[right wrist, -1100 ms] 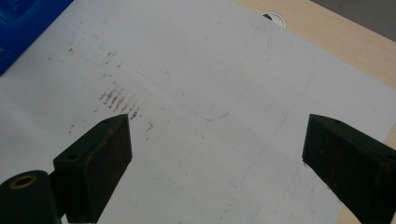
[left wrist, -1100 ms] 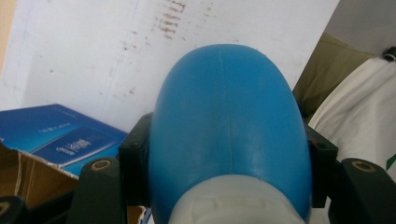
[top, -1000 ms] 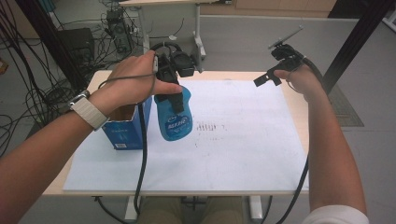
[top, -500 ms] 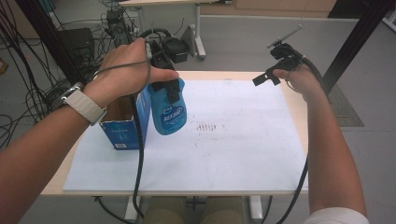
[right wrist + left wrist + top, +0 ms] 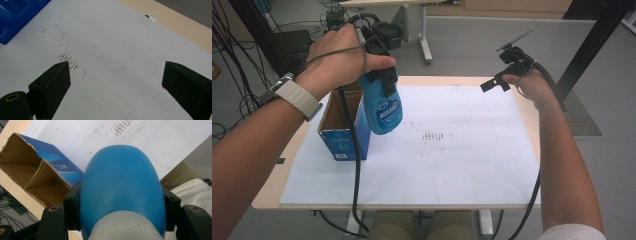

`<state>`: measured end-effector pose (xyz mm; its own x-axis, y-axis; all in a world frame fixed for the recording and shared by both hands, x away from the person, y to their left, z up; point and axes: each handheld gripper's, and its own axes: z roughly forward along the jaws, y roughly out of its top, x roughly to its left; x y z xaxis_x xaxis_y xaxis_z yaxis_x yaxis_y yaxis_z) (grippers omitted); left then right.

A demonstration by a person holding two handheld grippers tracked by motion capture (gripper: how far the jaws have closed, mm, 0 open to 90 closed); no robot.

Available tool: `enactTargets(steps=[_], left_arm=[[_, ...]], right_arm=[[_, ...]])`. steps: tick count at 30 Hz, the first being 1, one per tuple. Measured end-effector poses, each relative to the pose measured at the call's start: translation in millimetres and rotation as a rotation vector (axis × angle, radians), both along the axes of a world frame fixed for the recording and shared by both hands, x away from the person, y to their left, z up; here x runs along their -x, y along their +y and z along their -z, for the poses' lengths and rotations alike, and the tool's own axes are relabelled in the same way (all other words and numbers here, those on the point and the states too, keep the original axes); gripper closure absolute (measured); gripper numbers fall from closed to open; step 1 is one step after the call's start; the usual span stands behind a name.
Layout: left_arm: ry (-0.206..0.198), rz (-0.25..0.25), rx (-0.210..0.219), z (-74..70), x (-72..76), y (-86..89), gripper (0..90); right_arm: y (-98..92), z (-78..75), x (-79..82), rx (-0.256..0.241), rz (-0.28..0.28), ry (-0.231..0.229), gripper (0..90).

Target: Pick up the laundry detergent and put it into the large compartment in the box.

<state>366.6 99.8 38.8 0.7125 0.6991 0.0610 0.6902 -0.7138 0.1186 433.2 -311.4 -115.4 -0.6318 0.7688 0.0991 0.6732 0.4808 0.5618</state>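
Observation:
A blue plastic bottle (image 5: 383, 107) with a pale cap end hangs upside down in the air, held by my left gripper (image 5: 379, 75) shut on it. It hovers just right of an open blue cardboard box (image 5: 341, 125) standing on the table's left side. In the left gripper view the bottle (image 5: 121, 190) is wedged between both jaws, with the box's open top (image 5: 30, 177) below and to the left. My right gripper (image 5: 507, 70) is raised over the table's far right edge, open, and the right gripper view has nothing between its fingers (image 5: 53, 85).
A large white paper sheet (image 5: 462, 150) with reddish smudges (image 5: 434, 136) covers the wooden table (image 5: 532, 120). Cables trail from both grippers over the front edge. A black post (image 5: 584, 50) stands at the right; cables and equipment sit beyond the far left.
My left gripper has lifted the blue bottle higher and slightly back, beside the box. The right gripper has stayed nearly still.

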Motion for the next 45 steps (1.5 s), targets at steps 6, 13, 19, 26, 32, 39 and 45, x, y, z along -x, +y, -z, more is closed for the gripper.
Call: enactTargets(steps=[6, 13, 19, 26, 32, 39, 45], left_arm=[[-0.002, -0.043, 0.013, -4.8, -1.0, 5.9, 37.4], [-0.002, -0.086, 0.007, -12.3, -4.2, 7.0, 37.0], [-0.013, -0.129, 0.029, -22.9, -4.5, 13.9, 37.1], [-0.017, -0.166, 0.021, -31.4, -6.9, 17.1, 37.1], [-0.004, -0.206, 0.025, -34.4, -11.6, 22.1, 37.2], [-0.009, -0.257, 0.042, -37.6, -12.8, 31.5, 37.2], [-0.008, -0.288, 0.039, -39.6, -16.7, 36.3, 37.2]], right_arm=[[1.7, 0.4, 0.0, -0.007, -0.006, -0.006, 8.1], [0.9, 1.0, -0.9, -0.007, -0.006, -0.004, 8.1], [-1.1, 1.5, -1.6, -0.012, -0.003, -0.004, 8.1], [-3.6, 1.0, -0.5, -0.016, -0.001, -0.009, 8.1], [-3.3, 1.7, 0.3, -0.018, -0.012, -0.011, 8.1], [-2.9, 3.5, -1.0, -0.025, -0.015, -0.011, 8.1], [-2.5, 4.0, -1.1, -0.028, -0.023, -0.011, 8.1]])
